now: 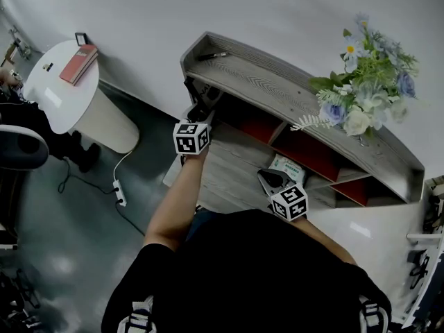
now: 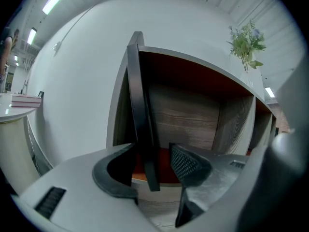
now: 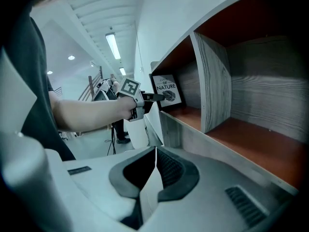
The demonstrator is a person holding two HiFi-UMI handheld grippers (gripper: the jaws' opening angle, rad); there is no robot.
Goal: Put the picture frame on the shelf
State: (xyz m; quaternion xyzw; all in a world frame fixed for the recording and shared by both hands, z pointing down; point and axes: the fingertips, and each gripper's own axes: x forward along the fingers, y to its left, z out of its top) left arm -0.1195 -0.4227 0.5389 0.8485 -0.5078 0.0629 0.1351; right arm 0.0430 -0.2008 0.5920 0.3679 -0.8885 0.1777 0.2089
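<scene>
The black picture frame (image 2: pixel 140 110) stands upright in the leftmost compartment of the grey wooden shelf (image 1: pixel 277 82), seen edge-on in the left gripper view. From the right gripper view its printed face (image 3: pixel 166 91) shows, leaning against the compartment's back. My left gripper (image 2: pixel 153 153) reaches into that compartment with the frame's lower edge between its jaws; the right pad (image 2: pixel 186 161) stands apart from it, so the jaws are open. My right gripper (image 3: pixel 155 151) hangs lower in front of the shelf (image 3: pixel 231 129), jaws closed together with nothing in them. In the head view the left gripper (image 1: pixel 198 115) is at the shelf's left end and the right gripper (image 1: pixel 269 180) at its middle.
A vase of blue and white flowers (image 1: pixel 368 89) and a small dark pen-like thing (image 1: pixel 214 56) sit on the shelf top. A white box (image 1: pixel 288 166) lies in a lower compartment. A white round table (image 1: pixel 52 92) with a red book (image 1: pixel 78 64) stands at left; a cable (image 1: pixel 119 193) runs across the floor.
</scene>
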